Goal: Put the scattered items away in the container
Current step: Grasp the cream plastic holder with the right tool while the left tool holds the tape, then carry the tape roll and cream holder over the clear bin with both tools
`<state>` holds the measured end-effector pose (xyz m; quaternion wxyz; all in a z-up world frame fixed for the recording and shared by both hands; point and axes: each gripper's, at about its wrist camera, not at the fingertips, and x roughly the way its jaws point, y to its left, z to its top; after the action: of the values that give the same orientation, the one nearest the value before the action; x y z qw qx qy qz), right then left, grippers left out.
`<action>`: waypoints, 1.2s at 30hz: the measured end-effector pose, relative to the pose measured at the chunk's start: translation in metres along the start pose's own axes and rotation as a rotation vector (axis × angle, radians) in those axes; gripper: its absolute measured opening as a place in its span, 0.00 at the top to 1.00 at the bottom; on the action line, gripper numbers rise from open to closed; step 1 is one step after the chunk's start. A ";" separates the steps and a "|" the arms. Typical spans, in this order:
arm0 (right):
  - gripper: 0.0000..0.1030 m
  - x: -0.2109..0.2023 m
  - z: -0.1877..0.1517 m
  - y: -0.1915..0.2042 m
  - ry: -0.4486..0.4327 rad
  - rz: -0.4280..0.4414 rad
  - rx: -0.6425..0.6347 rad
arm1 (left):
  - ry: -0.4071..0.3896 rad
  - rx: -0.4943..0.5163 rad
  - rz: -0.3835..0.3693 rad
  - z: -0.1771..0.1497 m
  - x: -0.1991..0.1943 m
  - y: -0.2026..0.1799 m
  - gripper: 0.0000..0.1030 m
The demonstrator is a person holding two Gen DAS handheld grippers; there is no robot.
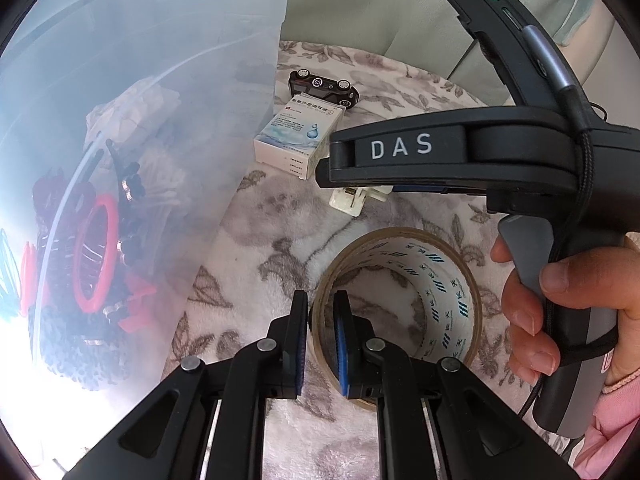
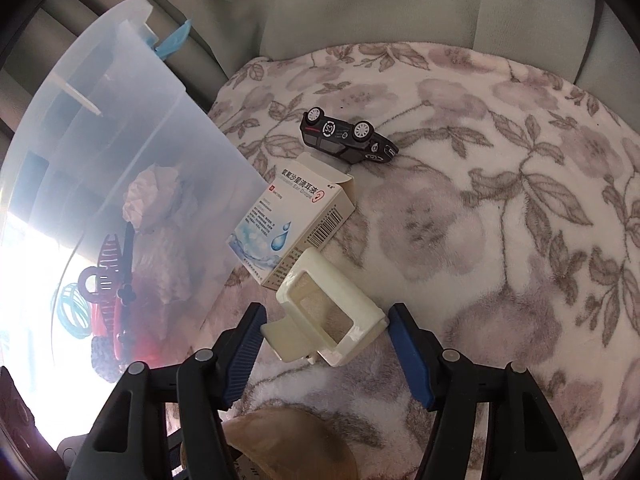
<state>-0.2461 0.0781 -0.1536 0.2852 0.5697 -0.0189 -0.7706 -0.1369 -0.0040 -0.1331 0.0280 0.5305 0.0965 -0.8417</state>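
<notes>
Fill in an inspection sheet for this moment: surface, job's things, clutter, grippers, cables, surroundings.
Surface: floral fleece blanket, bare patches between items.
Job's things: tape roll upright on its edge; eardrop box lying against the bin, flap open; toy car on its side; cream clip flat.
Clutter: hair clips and crumpled paper already inside the bin.
Grippers: left gripper pinches the tape roll's wall; right gripper open, straddling the clip, not closed.
Cables: braided cable along the right gripper's handle.
Surroundings: grey-green cushions behind.
</notes>
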 end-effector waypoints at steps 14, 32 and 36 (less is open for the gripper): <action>0.36 -0.042 -0.029 -0.028 -0.045 -0.001 0.169 | 0.005 0.030 0.040 -0.002 -0.001 -0.009 0.88; 0.36 -0.111 -0.103 -0.033 -0.167 0.018 0.353 | -0.034 0.088 0.078 -0.024 -0.020 -0.016 0.85; 0.36 -0.126 -0.110 -0.025 -0.198 0.026 0.337 | -0.054 0.109 0.068 -0.028 -0.029 -0.021 0.85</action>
<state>-0.1357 0.1898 -0.0919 0.1927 0.5303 -0.1831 -0.8050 -0.1027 0.0205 -0.1158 0.0302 0.5111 0.0316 -0.8584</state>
